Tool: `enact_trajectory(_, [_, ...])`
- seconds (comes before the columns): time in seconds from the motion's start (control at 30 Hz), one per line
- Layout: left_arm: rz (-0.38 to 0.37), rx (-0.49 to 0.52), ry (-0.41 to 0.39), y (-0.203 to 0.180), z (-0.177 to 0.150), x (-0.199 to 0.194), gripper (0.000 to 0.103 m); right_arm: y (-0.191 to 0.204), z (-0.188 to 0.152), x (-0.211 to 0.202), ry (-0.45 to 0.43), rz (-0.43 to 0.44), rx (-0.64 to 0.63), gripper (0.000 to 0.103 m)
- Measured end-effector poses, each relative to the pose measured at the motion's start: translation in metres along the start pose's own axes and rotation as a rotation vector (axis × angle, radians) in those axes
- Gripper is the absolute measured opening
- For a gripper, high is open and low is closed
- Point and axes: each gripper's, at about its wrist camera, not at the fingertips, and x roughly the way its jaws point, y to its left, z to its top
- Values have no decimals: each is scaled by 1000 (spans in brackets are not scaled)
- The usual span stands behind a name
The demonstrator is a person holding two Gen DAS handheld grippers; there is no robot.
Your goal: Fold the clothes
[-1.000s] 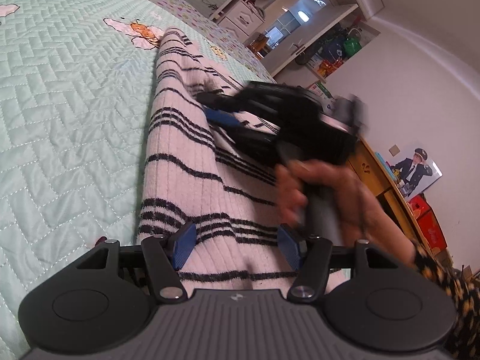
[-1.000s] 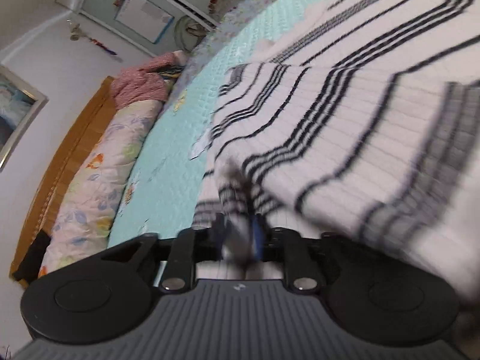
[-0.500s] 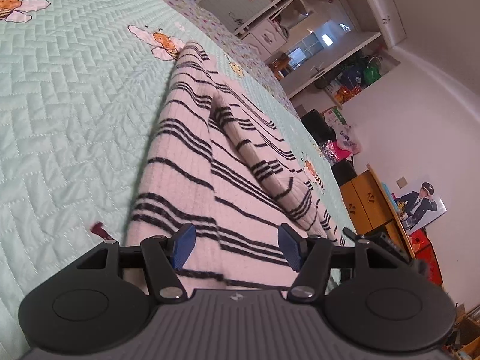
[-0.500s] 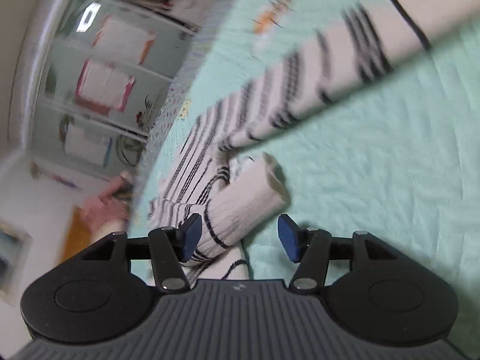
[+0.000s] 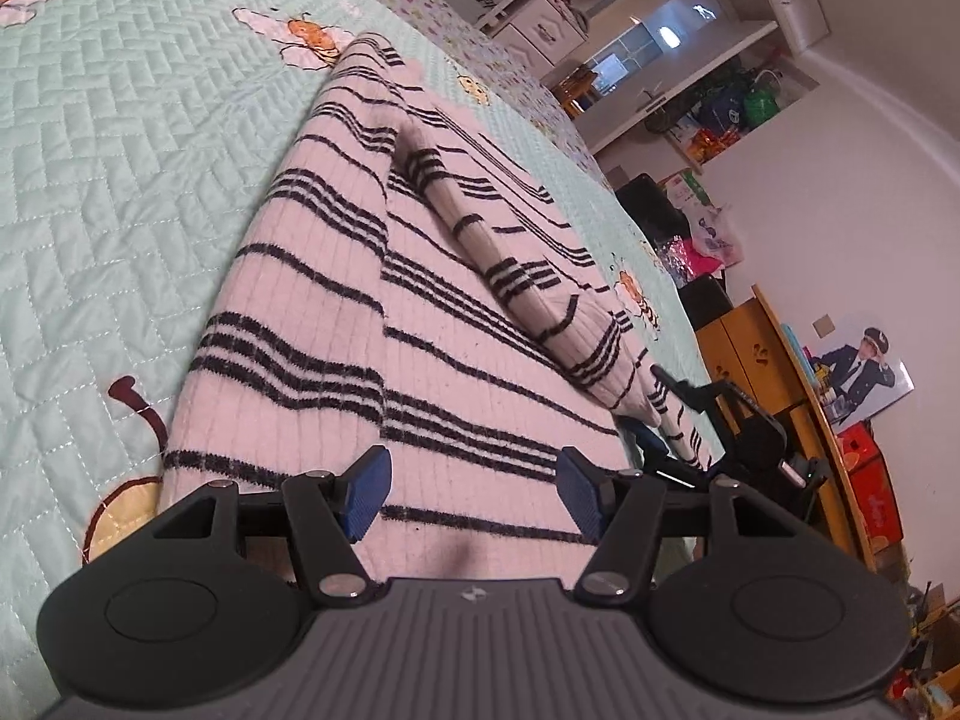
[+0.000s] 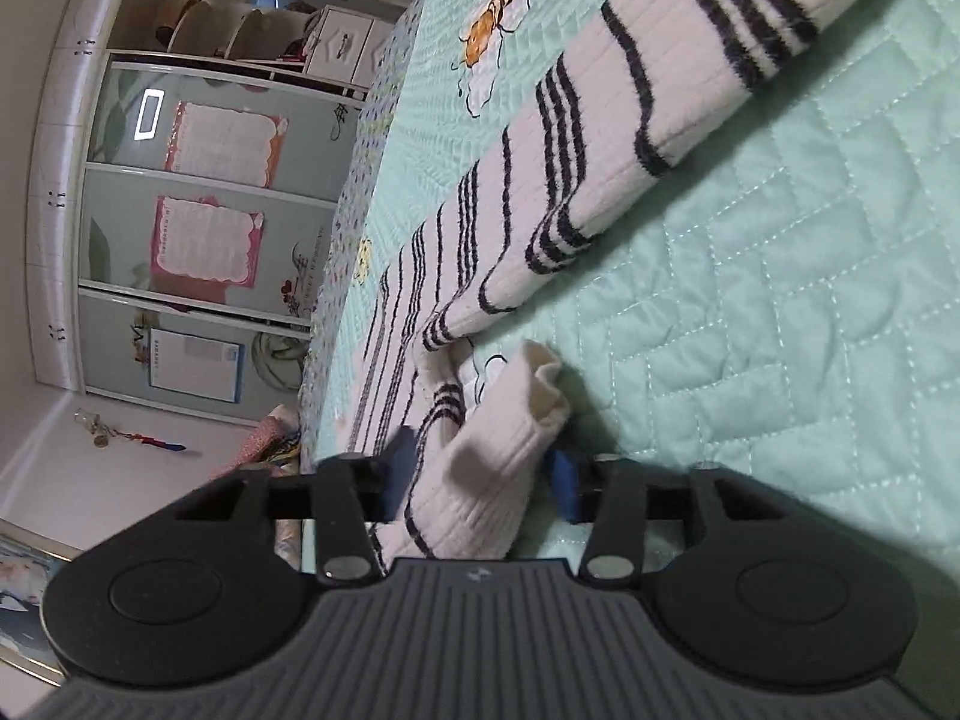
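As the sweater (image 5: pixel 336 324) is soft, limp knit, my right tool (image 6: pixel 480 471), just closing, pinches its cuff (image 6: pixel 486 480); my left tool (image 5: pixel 471 483) hangs wide, empty, near the hem.

Ribbed knit sweater (image 5: pixel 336 324), quilted matt bedspread (image 5: pixel 120 138)

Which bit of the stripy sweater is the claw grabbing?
Find the green quilted bedspread with the white, black-striped sweater on it. Near its edge, the right gripper, whose jaws have just been closing, squeezes the sleeve cuff. It is plain white ribbing with an open end, unlike the striped parts.
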Motion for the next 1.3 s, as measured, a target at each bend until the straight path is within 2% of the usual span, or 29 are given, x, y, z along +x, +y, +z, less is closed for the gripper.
enact_trajectory(0.03, [1, -3, -1, 0, 0, -1, 64, -1, 2, 1, 5, 10, 5, 14])
enact_trajectory(0.17, [8, -16, -7, 2, -2, -7, 63, 10, 6, -1, 0, 61, -10, 11])
enact_trajectory(0.3, [13, -33, -21, 3, -1, -15, 63, 47, 18, -2, -9, 147, -56, 11])
enact_trajectory(0.33, [15, -37, -25, 4, -1, -17, 63, 59, 21, -1, -13, 175, -77, 11])
enact_trajectory(0.43, [19, -55, -40, 7, 0, -25, 63, 112, 27, 2, -14, 247, -252, 11])
enact_trajectory(0.53, [16, -98, -54, 17, -1, -35, 63, 180, 5, -4, 1, 340, -582, 11])
enact_trajectory(0.6, [16, -134, -64, 26, -1, -43, 63, 228, -39, -16, 49, 439, -928, 11])
enact_trajectory(0.67, [16, -181, -83, 38, 0, -51, 63, 254, -103, -24, 176, 512, -1331, 11])
enact_trajectory(0.7, [16, -205, -93, 43, 1, -55, 63, 254, -139, -22, 281, 509, -1535, 13])
enact_trajectory(0.73, [16, -230, -103, 49, 1, -59, 63, 244, -170, -19, 376, 487, -1689, 20])
enact_trajectory(0.77, [16, -250, -114, 54, 2, -63, 63, 227, -193, -17, 448, 458, -1808, 24])
enact_trajectory(0.8, [19, -261, -121, 57, 2, -66, 63, 209, -215, -15, 518, 427, -1921, 34])
enact_trajectory(0.83, [22, -270, -127, 59, 2, -68, 63, 192, -228, -14, 557, 393, -1978, 38])
enact_trajectory(0.93, [15, -272, -128, 61, 1, -70, 64, 159, -234, -14, 651, 343, -1888, 39])
enact_trajectory(1.0, [7, -264, -119, 60, 1, -67, 64, 151, -222, -14, 670, 318, -1693, 43])
enact_trajectory(1.07, [6, -251, -109, 58, 0, -65, 64, 144, -208, -15, 653, 280, -1526, 47])
enact_trajectory(1.17, [6, -231, -98, 57, -1, -62, 64, 132, -195, -17, 613, 215, -1271, 48])
enact_trajectory(1.23, [12, -219, -95, 56, -3, -61, 64, 117, -184, -9, 603, 168, -1082, 53])
enact_trajectory(1.3, [22, -205, -91, 54, -4, -60, 65, 105, -178, -1, 599, 152, -932, 53])
